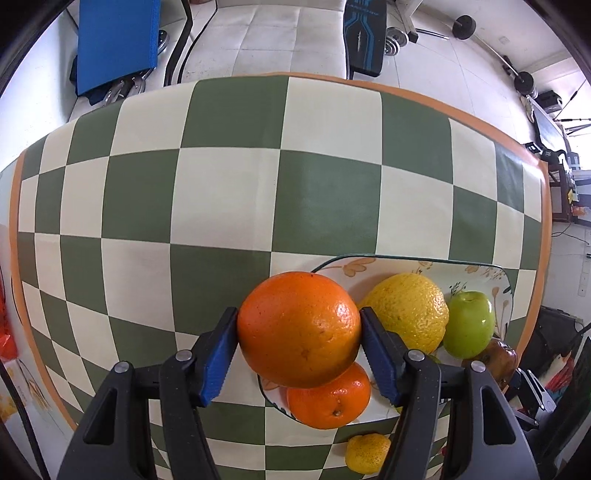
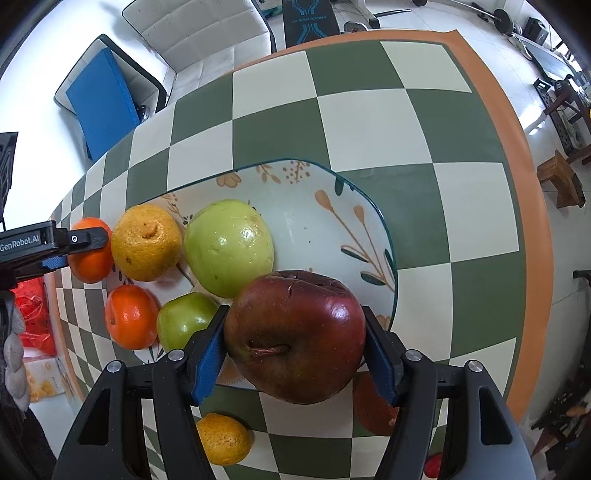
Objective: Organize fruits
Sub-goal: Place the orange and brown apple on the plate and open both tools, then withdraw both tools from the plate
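I see a counter (image 1: pixel 229 192) covered in green-and-cream checked cloth with an orange border, standing on a pale tiled floor (image 1: pixel 280 40); a blue padded panel (image 1: pixel 114 40) and barbell weights (image 1: pixel 463 26) lie beyond it. A shallow floral ceramic plate (image 2: pixel 325 229) holds a rough yellow citrus (image 2: pixel 146 242), a large pale green apple (image 2: pixel 229 247), a small green apple (image 2: pixel 184 321) and a small orange mandarin (image 2: pixel 131 316). My left gripper (image 1: pixel 298 332) clamps a big round orange (image 1: pixel 298 328) above the plate's edge. My right gripper (image 2: pixel 294 339) grips a dark red wrinkled apple (image 2: pixel 295 336) over the plate's near rim. A small yellow citrus (image 2: pixel 223 439) sits on the cloth, off the plate.
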The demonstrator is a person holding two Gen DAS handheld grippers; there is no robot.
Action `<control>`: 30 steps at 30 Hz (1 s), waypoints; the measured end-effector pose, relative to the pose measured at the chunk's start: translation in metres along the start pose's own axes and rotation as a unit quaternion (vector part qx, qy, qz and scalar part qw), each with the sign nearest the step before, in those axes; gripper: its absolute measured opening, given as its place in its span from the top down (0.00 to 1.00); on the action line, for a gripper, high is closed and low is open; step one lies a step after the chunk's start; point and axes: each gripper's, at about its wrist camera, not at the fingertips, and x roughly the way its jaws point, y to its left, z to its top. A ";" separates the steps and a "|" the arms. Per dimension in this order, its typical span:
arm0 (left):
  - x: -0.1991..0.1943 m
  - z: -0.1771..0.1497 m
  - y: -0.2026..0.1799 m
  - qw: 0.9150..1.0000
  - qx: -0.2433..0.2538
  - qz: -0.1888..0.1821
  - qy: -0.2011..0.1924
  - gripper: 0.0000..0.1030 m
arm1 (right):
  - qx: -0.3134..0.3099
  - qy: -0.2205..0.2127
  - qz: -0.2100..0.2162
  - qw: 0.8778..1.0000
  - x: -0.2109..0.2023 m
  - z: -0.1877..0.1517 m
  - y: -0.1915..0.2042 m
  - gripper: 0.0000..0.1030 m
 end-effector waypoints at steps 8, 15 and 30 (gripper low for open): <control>-0.011 -0.003 -0.008 0.999 0.015 0.013 -0.028 0.17 | 0.012 0.024 0.001 1.000 0.012 -0.001 -0.004 0.32; -0.030 -0.016 -0.003 0.998 0.009 0.026 -0.057 0.13 | 0.011 0.024 -0.003 1.000 0.003 -0.005 0.000 0.09; -0.061 -0.113 -0.005 0.988 -0.009 0.058 -0.145 0.13 | -0.035 -0.035 -0.057 0.997 -0.053 -0.045 0.017 0.07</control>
